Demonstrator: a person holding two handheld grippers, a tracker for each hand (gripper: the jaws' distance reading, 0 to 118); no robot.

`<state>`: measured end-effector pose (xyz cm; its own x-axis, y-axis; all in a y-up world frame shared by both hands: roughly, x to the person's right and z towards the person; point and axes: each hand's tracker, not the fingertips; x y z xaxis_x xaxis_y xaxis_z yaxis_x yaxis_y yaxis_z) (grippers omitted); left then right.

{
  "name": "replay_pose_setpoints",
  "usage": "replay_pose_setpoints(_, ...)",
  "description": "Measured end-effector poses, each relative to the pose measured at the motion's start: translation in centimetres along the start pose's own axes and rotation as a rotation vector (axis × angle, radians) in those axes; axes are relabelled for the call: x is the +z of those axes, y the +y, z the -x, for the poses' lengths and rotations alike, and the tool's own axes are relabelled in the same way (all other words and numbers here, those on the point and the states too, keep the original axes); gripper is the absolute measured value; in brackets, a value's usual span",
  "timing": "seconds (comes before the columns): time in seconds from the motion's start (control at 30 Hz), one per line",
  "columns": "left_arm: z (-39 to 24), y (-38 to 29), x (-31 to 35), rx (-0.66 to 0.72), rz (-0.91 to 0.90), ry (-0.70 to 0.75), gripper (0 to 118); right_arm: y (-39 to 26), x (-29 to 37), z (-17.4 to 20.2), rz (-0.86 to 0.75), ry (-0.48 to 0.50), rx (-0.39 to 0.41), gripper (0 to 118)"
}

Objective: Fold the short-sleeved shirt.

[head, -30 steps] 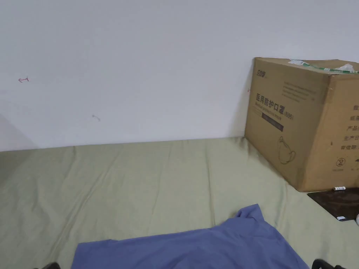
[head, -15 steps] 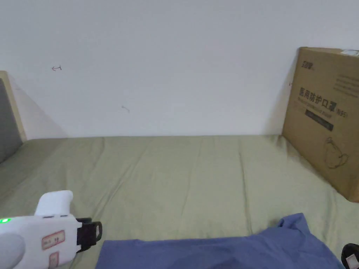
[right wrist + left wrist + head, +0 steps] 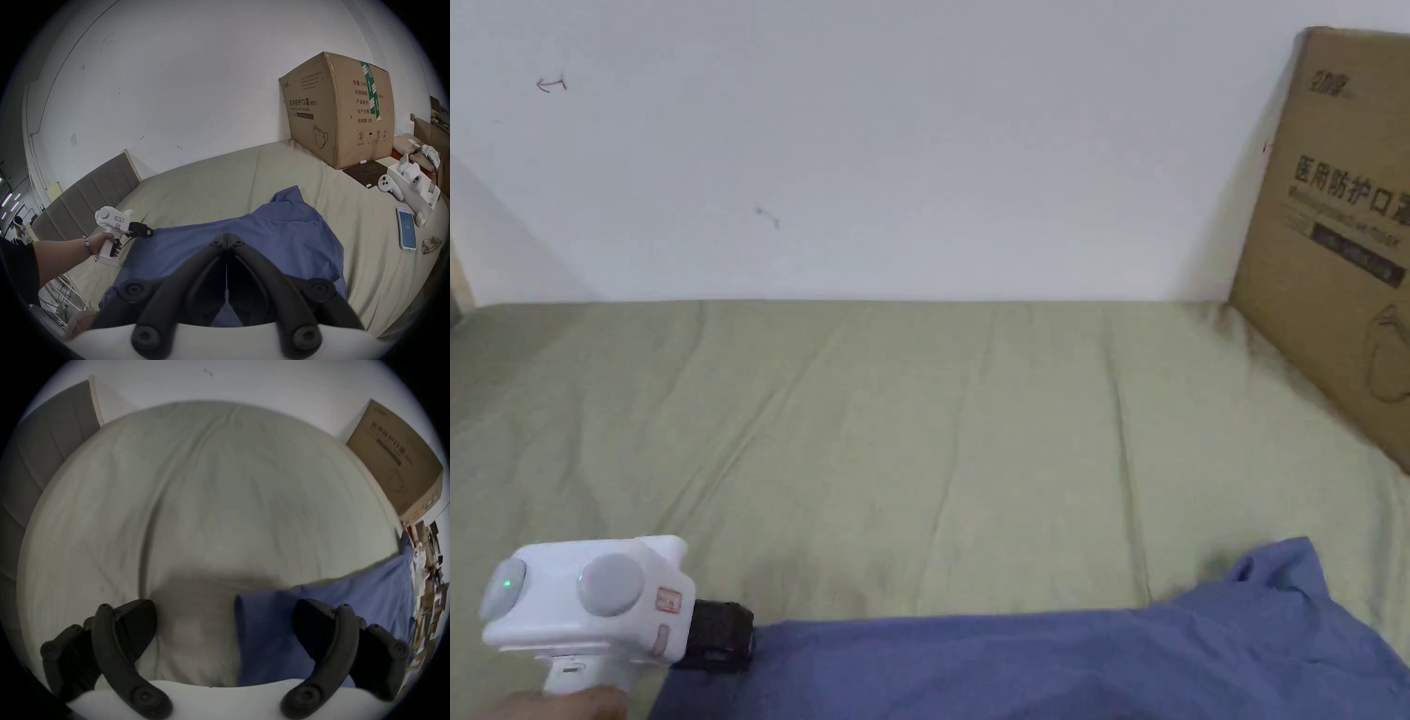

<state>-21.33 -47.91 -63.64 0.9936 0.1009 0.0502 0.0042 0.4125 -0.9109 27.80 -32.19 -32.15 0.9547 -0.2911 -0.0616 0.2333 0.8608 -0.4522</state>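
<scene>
Since half a second ago my left gripper [image 3: 717, 637] has come up against the near-left edge of the blue short-sleeved shirt [image 3: 1050, 661], where before it sat clear of the cloth. That shirt lies spread on the pale green bed sheet [image 3: 937, 422], its far corner bunched up toward the right. In the left gripper view my jaws stand wide apart, the shirt's corner [image 3: 265, 632] lying between them, not yet pinched. My right gripper [image 3: 226, 237] has its jaws pressed together above the middle of the shirt; whether any cloth is caught in them I cannot tell.

I judge this is the start of the first fold: taking hold of the left edge. Next I should close the left jaws on that corner, then carry it across.

Off to the right stands a large brown cardboard box [image 3: 338, 109], taped shut, contents hidden. A shallow white box [image 3: 414, 192] beside a phone [image 3: 406, 229] holds white controllers.
</scene>
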Motion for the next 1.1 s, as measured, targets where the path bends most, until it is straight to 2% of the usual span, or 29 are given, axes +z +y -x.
replay_pose_setpoints(0.07,-0.9,-0.7,0.9,-0.095,-0.111,0.039,109,-0.1,-0.1,0.1,0.01,-0.01,0.009,0)
replay_pose_setpoints(0.17,-2.7,-2.2,3.4,-0.13,-0.189,0.098,93,-0.2,-0.2,-0.6,0.015,-0.018,0.013,0)
replay_pose_setpoints(0.2,-3.4,-2.8,4.4,-0.164,-0.222,0.091,70,-0.1,-0.3,-1.2,0.015,-0.018,0.013,0)
replay_pose_setpoints(0.23,-4.3,-3.1,5.2,-0.195,-0.236,0.07,23,0.2,-0.6,-1.8,0.011,-0.018,0.011,0)
replay_pose_setpoints(0.27,-4.9,-3.4,5.9,-0.214,-0.228,-0.002,1,0.6,-1.0,-2.4,0.005,-0.021,0.004,0)
replay_pose_setpoints(0.4,-5.8,-4.6,8.0,-0.183,-0.285,-0.084,1,4.2,-5.5,-7.2,0.038,-0.046,-0.095,0)
replay_pose_setpoints(0.53,-5.6,-5.7,11.2,-0.148,-0.474,-0.054,1,8.0,-13.6,-12.2,0.2,-0.114,-0.114,0)
replay_pose_setpoints(0.57,-5.1,-5.8,11.5,-0.126,-0.489,-0.06,1,8.7,-15.5,-13.1,0.254,-0.14,-0.097,1)
replay_pose_setpoints(0.6,-4.6,-6.0,11.8,-0.099,-0.49,-0.062,1,9.3,-17.7,-14.0,0.322,-0.166,-0.076,9)
replay_pose_setpoints(0.63,-4.1,-6.2,12.0,-0.083,-0.486,-0.059,1,9.5,-19.6,-14.8,0.361,-0.174,-0.072,40)
replay_pose_setpoints(0.67,-4.3,-5.6,11.8,-0.074,-0.478,-0.063,1,9.7,-21.3,-15.5,0.4,-0.187,-0.081,83)
replay_pose_setpoints(0.7,-3.9,-5.7,11.6,-0.069,-0.468,-0.065,1,9.7,-22.9,-16.1,0.442,-0.218,-0.1,114)
replay_pose_setpoints(0.73,-3.6,-5.8,11.4,-0.065,-0.457,-0.064,1,9.6,-24.5,-16.7,0.496,-0.241,-0.093,116)
replay_pose_setpoints(0.77,-3.3,-6.0,11.2,-0.067,-0.446,-0.055,1,9.8,-24.4,-17.4,0.44,-0.288,-0.106,116)
replay_pose_setpoints(0.8,-4.0,-5.7,11.2,-0.066,-0.443,-0.054,1,9.7,-25.5,-17.9,0.422,-0.278,-0.102,116)
replay_pose_setpoints(0.93,-3.8,-5.8,9.7,-0.074,-0.407,-0.027,1,7.9,-29.9,-20.2,0.638,-0.315,-0.046,116)
replay_pose_setpoints(1.03,-3.4,-6.3,8.7,-0.064,-0.373,-0.023,1,6.6,-32.3,-19.2,0.747,-0.367,0.064,110)
replay_pose_setpoints(1.1,-2.1,-5.8,6.8,-0.058,-0.349,-0.019,1,6.6,-32.1,-18.6,0.712,-0.377,0.043,103)
